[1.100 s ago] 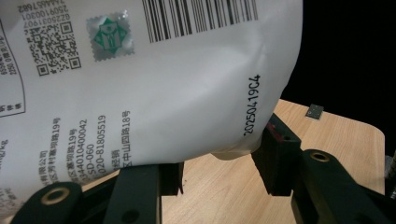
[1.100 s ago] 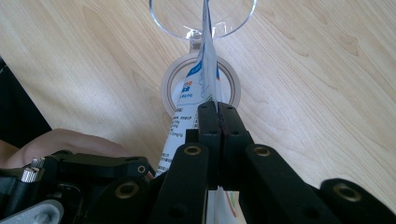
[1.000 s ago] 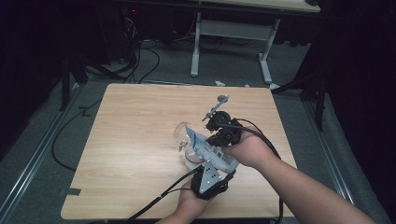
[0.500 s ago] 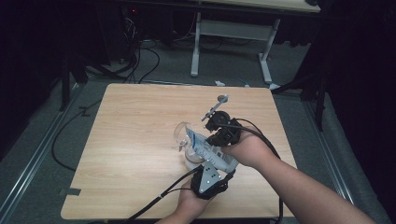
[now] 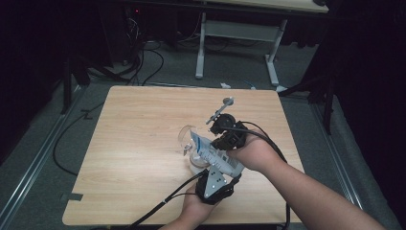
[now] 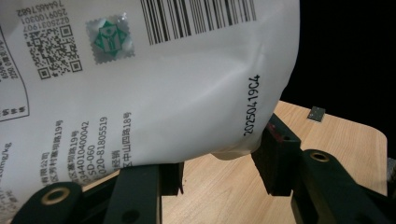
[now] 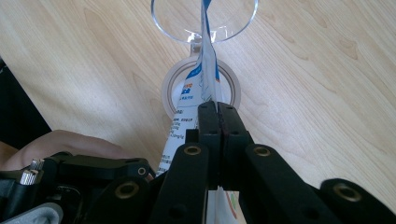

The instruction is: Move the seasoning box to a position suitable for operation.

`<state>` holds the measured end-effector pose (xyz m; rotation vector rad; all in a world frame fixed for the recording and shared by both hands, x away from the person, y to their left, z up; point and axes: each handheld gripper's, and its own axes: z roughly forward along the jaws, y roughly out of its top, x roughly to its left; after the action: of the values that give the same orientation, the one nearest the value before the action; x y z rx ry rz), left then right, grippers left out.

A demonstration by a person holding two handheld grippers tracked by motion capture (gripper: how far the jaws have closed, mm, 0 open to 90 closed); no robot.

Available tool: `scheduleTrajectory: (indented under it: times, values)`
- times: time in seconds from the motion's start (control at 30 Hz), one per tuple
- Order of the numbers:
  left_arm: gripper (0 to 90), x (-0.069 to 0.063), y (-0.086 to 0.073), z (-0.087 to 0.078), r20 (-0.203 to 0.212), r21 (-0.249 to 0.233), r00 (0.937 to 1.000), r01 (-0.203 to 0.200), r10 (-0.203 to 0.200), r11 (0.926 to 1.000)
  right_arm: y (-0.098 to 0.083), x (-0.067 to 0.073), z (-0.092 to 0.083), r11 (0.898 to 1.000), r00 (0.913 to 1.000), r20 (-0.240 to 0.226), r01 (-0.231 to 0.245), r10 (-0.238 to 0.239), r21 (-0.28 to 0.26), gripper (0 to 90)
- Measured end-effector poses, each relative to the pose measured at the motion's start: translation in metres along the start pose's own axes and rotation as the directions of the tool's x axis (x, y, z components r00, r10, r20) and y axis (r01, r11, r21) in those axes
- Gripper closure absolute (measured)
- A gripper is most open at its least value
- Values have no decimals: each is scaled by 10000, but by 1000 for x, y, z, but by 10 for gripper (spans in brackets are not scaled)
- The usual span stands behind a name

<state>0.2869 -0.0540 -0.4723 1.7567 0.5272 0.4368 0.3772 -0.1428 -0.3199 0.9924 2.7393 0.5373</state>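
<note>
White soft plastic pouch [image 5: 214, 155] sits gripped by both my left gripper [image 5: 221, 168] and right gripper [image 5: 225, 143], tipped over the clear glass [image 5: 187, 139] and tape ring [image 7: 232, 84].

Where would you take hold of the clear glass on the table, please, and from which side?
Probably by the glass bowl's outer wall, from the far left, away from both grippers. It looks tipped, its open mouth facing the white pouch whose top edge reaches into it, so the near right side is blocked.
</note>
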Motion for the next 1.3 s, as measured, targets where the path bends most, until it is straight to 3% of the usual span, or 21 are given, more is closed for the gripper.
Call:
scheduleTrajectory:
  times: [1.3]
  values:
    - [578,-1,0,0,-6,-17,9999,-103,103,9999,0,-1,0,10000,10000,-93,31,-30,72,897]
